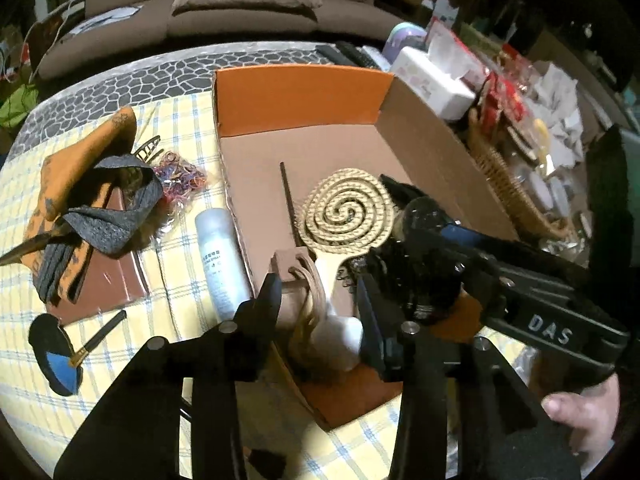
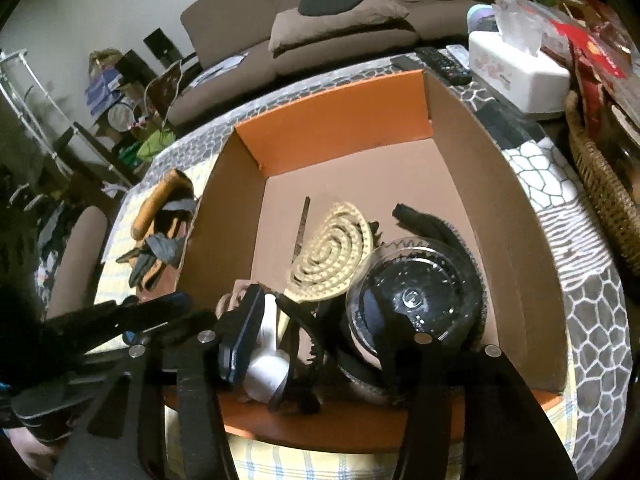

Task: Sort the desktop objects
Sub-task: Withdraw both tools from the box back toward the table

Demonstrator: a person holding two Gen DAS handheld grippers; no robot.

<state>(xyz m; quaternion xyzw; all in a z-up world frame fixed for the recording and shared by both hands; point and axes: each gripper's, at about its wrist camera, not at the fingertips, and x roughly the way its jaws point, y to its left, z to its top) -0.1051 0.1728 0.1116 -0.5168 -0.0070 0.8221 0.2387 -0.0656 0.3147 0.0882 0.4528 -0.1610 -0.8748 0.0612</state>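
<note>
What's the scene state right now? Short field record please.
container: cardboard box with orange end wall, open top, on checked tablecloth
in box: spiral hairbrush, thin dark stick, round black jar
outside box, left: white bottle, bag of hair ties, hair claw, orange and grey cloth
left gripper: open, over the box's near end
right gripper: reaching into box, jaws at the jar, grip unclear
</note>
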